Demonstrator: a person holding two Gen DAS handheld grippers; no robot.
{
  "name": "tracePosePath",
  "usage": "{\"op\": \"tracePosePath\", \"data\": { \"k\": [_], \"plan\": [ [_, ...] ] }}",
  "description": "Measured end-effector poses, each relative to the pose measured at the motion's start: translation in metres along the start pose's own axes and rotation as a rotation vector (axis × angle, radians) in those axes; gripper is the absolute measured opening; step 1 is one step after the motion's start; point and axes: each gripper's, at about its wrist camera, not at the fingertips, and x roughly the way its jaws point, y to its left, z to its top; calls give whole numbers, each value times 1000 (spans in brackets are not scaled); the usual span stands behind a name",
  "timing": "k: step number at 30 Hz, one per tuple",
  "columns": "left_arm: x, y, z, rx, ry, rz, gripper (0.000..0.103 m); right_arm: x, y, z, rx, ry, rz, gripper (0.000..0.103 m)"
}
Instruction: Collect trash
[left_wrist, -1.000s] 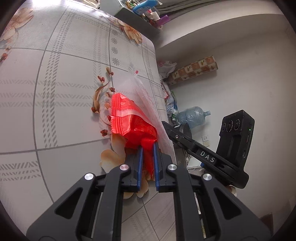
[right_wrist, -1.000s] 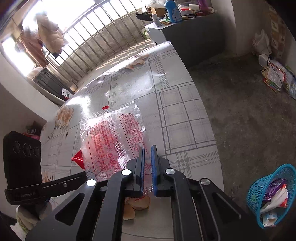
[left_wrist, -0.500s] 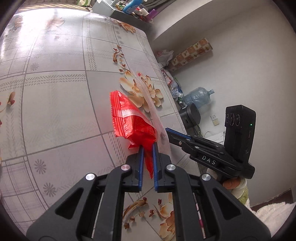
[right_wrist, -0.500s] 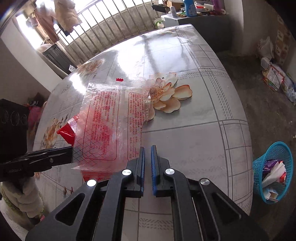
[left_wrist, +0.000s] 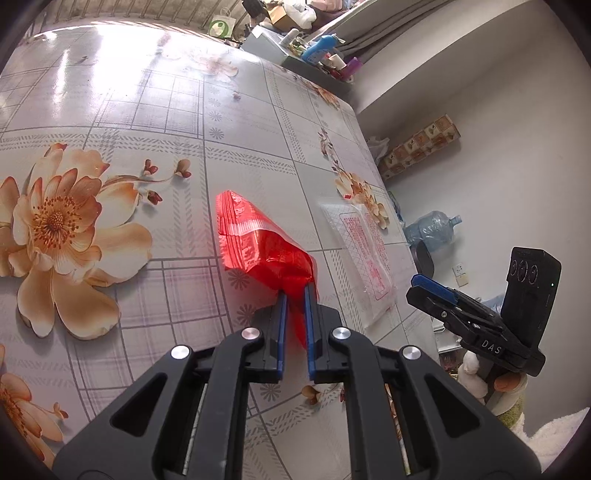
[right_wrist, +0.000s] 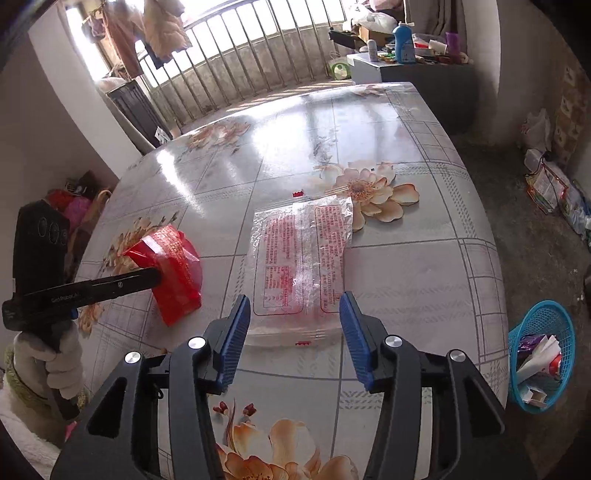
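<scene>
Left wrist view: the left hand-held gripper (left_wrist: 294, 295) is clamped on the bunched end of a red plastic bag (left_wrist: 258, 243), whose crinkled body juts forward from the blue pads above the worktop (left_wrist: 110, 110), a surface covered in a glossy cloth with a grey grid and large orange flowers. To its right a clear printed wrapper (left_wrist: 364, 254) with red lettering lies flat near the worktop's edge, and beyond it the right hand-held gripper (left_wrist: 428, 286) shows from the side. In the right wrist view that right hand-held gripper (right_wrist: 295, 325) has its jaws opening, standing well apart; the clear printed wrapper (right_wrist: 301, 266) lies flat on the worktop (right_wrist: 406, 277) just ahead of the pads, touched by neither of them. A small red scrap (right_wrist: 297, 193) sits on the cloth beyond the wrapper's far end. At the left of this view the red plastic bag (right_wrist: 171, 271) hangs from the left hand-held gripper. On the floor right of the worktop stands a blue basket (right_wrist: 541, 350) holding paper and wrappers.
</scene>
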Motion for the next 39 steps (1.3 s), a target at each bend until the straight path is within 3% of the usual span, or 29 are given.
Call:
{"op": "tracePosePath", "data": {
  "k": [3, 7, 9, 13, 16, 25, 39],
  "plan": [
    [-3, 1, 1, 21, -9, 9, 7, 16, 20, 1, -94, 15, -55, 69],
    [-4, -1, 3, 36, -9, 5, 7, 43, 27, 0, -147, 66, -150, 72],
    [-4, -2, 4, 46, -12, 7, 7, 44, 30, -4, -179, 46, -167, 73],
    [-5, -3, 8, 59, -18, 15, 7, 39, 17, -1, -106, 44, -180, 61],
    [-4, -2, 8, 60, -18, 16, 7, 40, 14, 3, -82, 44, -197, 58],
    [0, -10, 12, 90, -30, 34, 7, 33, 5, 0, -31, 22, -149, 56],
    [-1, -33, 17, 137, -40, 31, 7, -26, -23, 0, 52, -115, -50, 55]
  ]
}}
